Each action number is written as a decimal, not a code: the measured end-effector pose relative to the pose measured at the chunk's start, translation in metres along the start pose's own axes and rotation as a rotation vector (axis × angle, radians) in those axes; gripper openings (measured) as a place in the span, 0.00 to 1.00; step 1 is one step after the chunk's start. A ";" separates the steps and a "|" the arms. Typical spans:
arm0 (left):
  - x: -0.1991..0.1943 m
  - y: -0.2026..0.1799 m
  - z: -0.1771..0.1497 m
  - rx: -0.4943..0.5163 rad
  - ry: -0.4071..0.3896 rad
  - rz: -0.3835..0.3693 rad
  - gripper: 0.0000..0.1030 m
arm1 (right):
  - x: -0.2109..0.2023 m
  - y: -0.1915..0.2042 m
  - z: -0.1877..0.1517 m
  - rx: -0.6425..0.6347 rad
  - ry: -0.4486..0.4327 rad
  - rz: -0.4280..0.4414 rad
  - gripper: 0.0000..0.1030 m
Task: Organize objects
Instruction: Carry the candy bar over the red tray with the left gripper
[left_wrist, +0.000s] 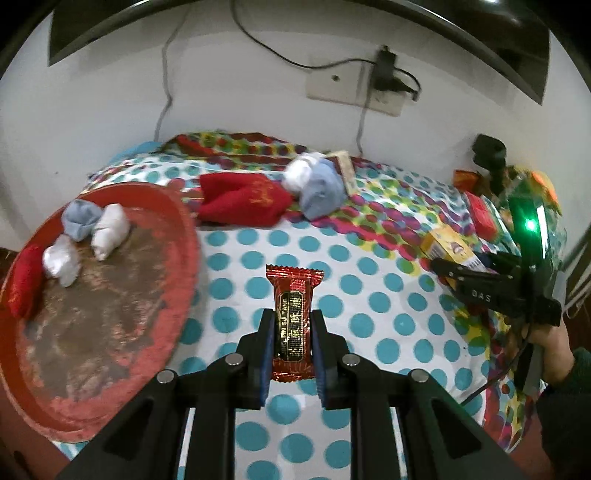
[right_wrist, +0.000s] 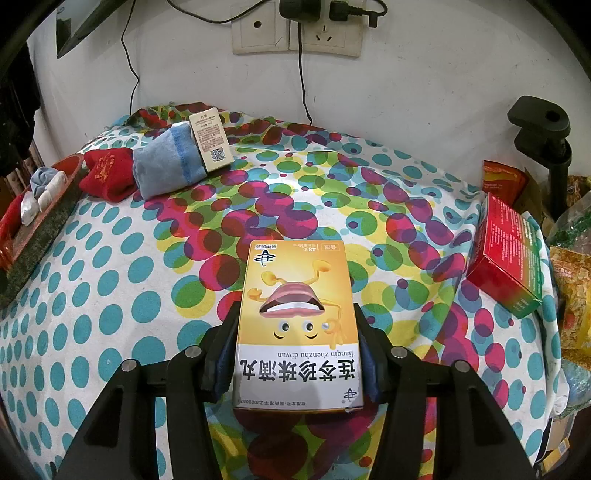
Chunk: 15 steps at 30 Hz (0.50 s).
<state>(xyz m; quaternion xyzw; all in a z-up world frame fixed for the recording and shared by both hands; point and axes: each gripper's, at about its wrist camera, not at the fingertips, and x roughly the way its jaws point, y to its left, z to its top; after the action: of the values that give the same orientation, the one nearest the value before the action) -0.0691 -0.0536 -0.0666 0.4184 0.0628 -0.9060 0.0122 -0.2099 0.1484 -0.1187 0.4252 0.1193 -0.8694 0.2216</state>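
Note:
My left gripper (left_wrist: 292, 325) is shut on a red candy wrapper (left_wrist: 293, 295) and holds it above the dotted cloth. My right gripper (right_wrist: 295, 317) is shut on a yellow medicine box (right_wrist: 295, 317) with a cartoon face; it also shows in the left wrist view (left_wrist: 448, 251) at the right. A round red tray (left_wrist: 110, 306) at the left holds rolled socks: blue (left_wrist: 79, 218), white (left_wrist: 109, 232), another white (left_wrist: 61, 260) and a red one (left_wrist: 22, 284). A red sock (right_wrist: 107, 173), a blue sock (right_wrist: 166, 166) and a white box (right_wrist: 210, 138) lie at the back.
A red and green box (right_wrist: 506, 251) lies at the table's right edge, with snack bags (right_wrist: 569, 295) and a black clamp stand (right_wrist: 543, 129) beyond it. The wall behind has sockets (right_wrist: 295, 33) with cables hanging down. The tray's rim (right_wrist: 40, 206) is at the left.

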 end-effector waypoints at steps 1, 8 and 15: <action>-0.003 0.005 0.000 -0.013 -0.005 0.002 0.18 | 0.000 0.001 0.000 0.000 0.000 0.000 0.50; -0.018 0.032 0.000 -0.059 -0.033 0.038 0.18 | 0.000 0.001 0.000 0.000 0.000 0.000 0.50; -0.025 0.073 -0.003 -0.145 -0.041 0.084 0.18 | 0.000 0.001 0.000 0.000 0.000 0.001 0.50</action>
<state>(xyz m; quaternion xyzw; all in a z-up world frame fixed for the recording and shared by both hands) -0.0456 -0.1267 -0.0568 0.4002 0.1103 -0.9061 0.0815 -0.2095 0.1474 -0.1187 0.4253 0.1190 -0.8694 0.2218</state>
